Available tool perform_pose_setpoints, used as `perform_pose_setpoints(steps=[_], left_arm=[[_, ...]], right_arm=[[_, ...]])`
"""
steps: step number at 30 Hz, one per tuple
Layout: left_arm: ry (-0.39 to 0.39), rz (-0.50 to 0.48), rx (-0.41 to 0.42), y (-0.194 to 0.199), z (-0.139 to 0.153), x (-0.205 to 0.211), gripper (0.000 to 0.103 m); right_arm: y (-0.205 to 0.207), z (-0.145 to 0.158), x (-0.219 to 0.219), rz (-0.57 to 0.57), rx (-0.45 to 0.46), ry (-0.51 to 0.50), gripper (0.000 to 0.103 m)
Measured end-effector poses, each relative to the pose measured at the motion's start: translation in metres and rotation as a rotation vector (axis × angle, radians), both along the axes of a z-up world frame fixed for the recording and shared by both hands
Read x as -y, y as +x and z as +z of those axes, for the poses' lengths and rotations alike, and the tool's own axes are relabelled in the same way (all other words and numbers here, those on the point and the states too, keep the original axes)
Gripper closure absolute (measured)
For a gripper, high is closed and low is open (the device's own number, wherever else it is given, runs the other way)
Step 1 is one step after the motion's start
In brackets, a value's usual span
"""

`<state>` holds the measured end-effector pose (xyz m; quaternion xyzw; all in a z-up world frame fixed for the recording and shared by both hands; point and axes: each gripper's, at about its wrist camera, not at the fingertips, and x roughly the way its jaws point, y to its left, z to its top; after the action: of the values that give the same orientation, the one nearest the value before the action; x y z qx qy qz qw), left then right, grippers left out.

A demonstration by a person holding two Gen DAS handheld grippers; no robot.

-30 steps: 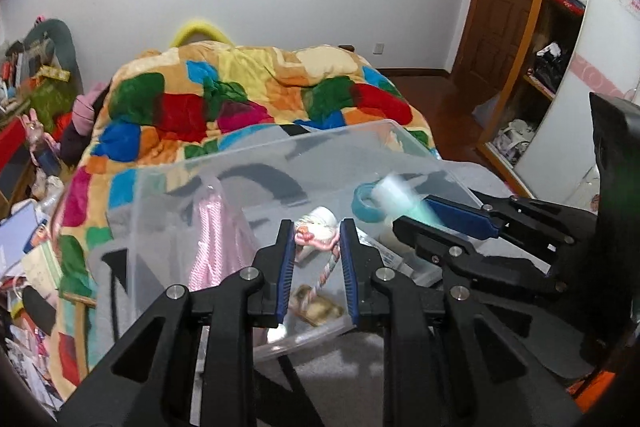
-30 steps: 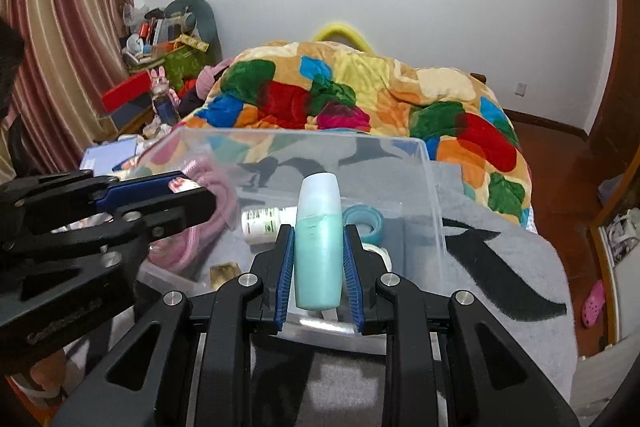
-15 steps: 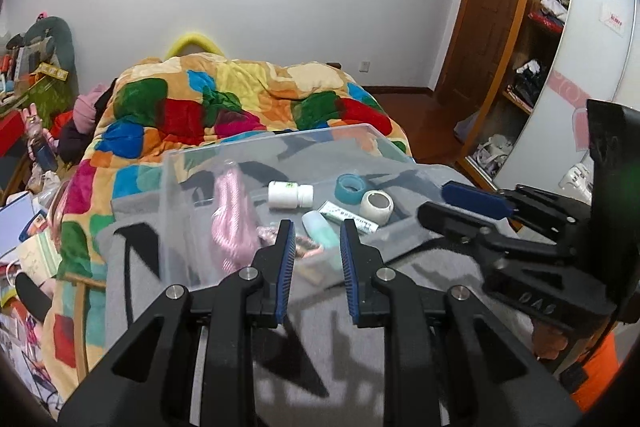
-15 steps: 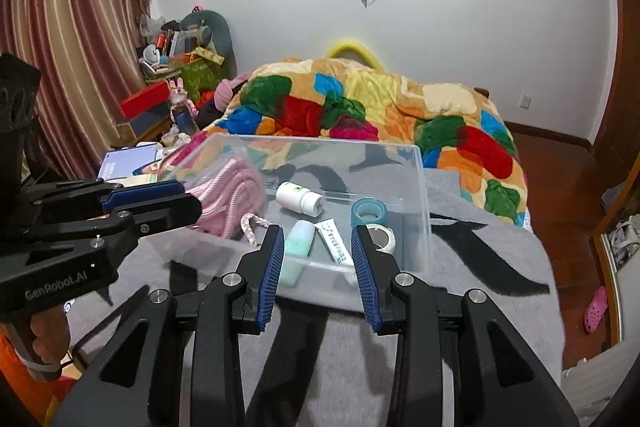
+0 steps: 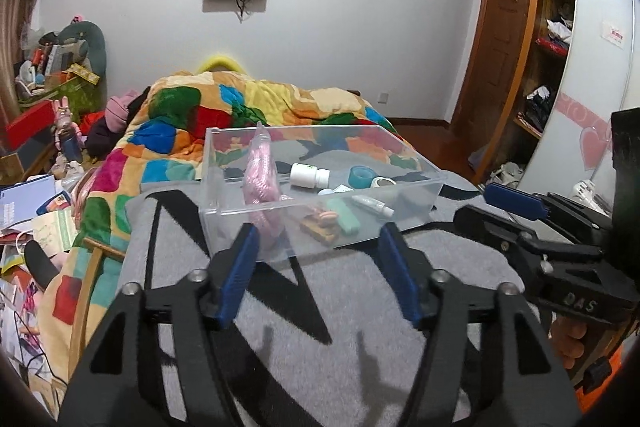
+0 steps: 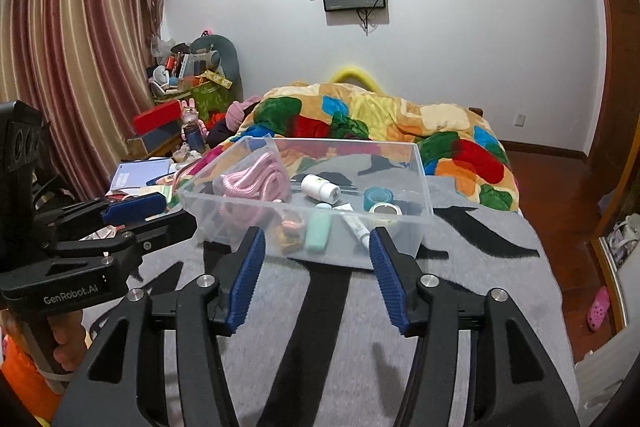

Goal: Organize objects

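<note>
Both tools are clear of the clear bin (image 6: pixel 416 227), which sits on the grey blanket (image 6: pixel 340 327) at 12 o'clock from each camera. Left gripper (image 5: pixel 318 269): jaws spread, empty. Right gripper (image 6: pixel 316 275): jaws spread, empty. The bin holds the pink rope (image 6: pixel 256 183), white bottle (image 6: pixel 320 187), mint bottle (image 6: pixel 318 233), small tube (image 6: pixel 358 227) and two tape rolls (image 6: pixel 378 197). Judgement: loading appears complete. Withdraw level; avoid striking the bin's near wall.
</note>
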<state>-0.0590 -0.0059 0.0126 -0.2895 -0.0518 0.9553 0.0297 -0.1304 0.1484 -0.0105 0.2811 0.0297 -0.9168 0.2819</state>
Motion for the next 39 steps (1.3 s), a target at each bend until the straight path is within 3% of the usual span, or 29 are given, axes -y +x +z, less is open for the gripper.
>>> perform_pose_setpoints(steps=[2,14,39], left_arm=[[-0.020,0.001,-0.008,0.002,-0.002,-0.003,0.038],[-0.023,-0.003,0.009,0.001,-0.013,-0.007,0.038],[-0.025,-0.010,0.004,0.003,-0.011,-0.009,0.035]], right_arm=[[0.005,-0.003,0.001,-0.004,-0.014,0.004,0.038],[0.004,-0.018,-0.002,-0.017,0.004,0.019,0.038],[0.008,-0.020,-0.001,-0.014,0.011,0.015,0.038]])
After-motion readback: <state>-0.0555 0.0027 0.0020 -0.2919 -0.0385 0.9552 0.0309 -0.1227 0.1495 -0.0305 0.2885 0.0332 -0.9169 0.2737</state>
